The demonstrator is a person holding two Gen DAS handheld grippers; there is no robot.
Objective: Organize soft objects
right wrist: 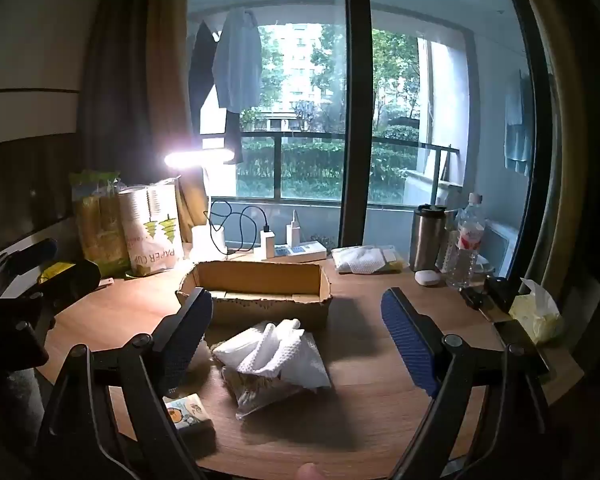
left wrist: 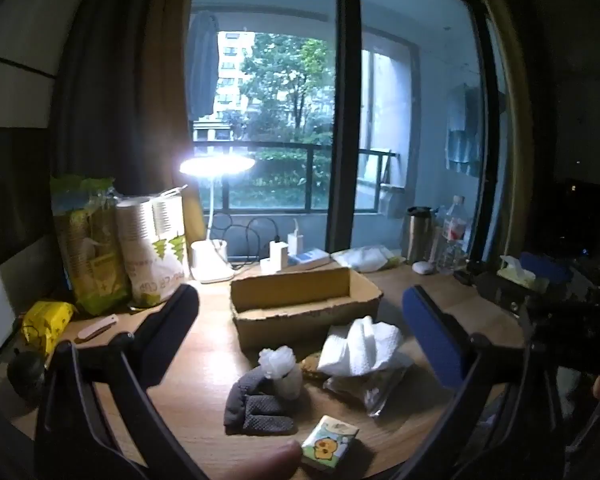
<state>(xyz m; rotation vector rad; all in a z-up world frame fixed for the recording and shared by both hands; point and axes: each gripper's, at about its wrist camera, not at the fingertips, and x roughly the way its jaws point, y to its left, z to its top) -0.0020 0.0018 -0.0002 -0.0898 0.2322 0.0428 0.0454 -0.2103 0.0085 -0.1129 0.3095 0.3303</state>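
An open cardboard box (left wrist: 306, 304) (right wrist: 256, 290) stands mid-table. In front of it lie a white paper towel (left wrist: 360, 346) (right wrist: 272, 350) on a clear plastic bag (left wrist: 374, 390) (right wrist: 260, 390), a grey knitted cloth (left wrist: 256, 406), a white crumpled plastic wad (left wrist: 280, 362) and a small tissue pack with a cartoon print (left wrist: 330, 446) (right wrist: 188, 410). My left gripper (left wrist: 300, 332) is open and empty above these items. My right gripper (right wrist: 296, 336) is open and empty, its fingers either side of the paper towel.
A lit desk lamp (left wrist: 216, 168), paper cup sleeves (left wrist: 152, 252), chargers and a power strip (left wrist: 300, 258) line the back. A steel mug (right wrist: 428, 236), water bottle (right wrist: 466, 240) and tissue box (right wrist: 536, 312) stand at the right. A yellow pack (left wrist: 46, 320) lies left.
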